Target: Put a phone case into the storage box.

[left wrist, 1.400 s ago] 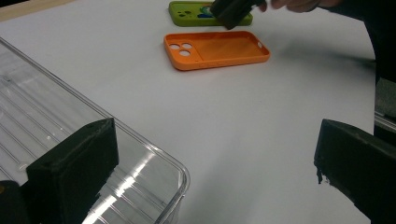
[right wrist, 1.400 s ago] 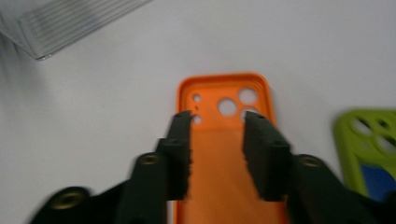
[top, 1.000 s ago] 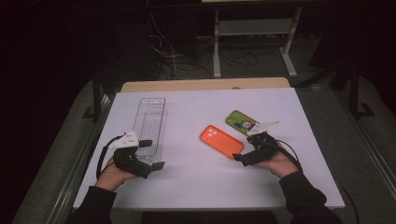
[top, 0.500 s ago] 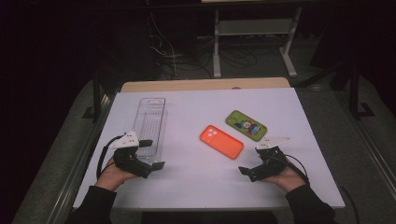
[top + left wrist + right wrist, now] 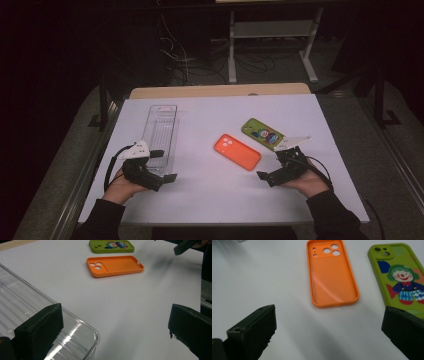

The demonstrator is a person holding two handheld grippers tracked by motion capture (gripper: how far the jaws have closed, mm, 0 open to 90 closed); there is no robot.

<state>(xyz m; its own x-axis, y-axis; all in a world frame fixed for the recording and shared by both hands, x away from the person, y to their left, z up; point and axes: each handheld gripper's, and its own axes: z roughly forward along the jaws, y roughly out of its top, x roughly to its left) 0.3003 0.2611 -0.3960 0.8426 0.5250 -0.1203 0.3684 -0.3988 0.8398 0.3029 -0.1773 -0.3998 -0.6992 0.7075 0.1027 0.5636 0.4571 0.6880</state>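
Our right hand-held gripper (image 5: 272,175) hangs with jaws wide and empty, near the orange case (image 5: 238,151), which lies hollow side up mid-counter with the green case (image 5: 262,133) just beside it. Our left hand-held gripper (image 5: 162,166), also wide and empty, sits at the near end of the clear tray (image 5: 162,131). We see a white counter (image 5: 210,200) in a dark room, with cables (image 5: 175,55) and a shelf (image 5: 270,30) behind.

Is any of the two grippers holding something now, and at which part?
Nothing is held. The left gripper and the right gripper are both open, with only the white table between their fingers.
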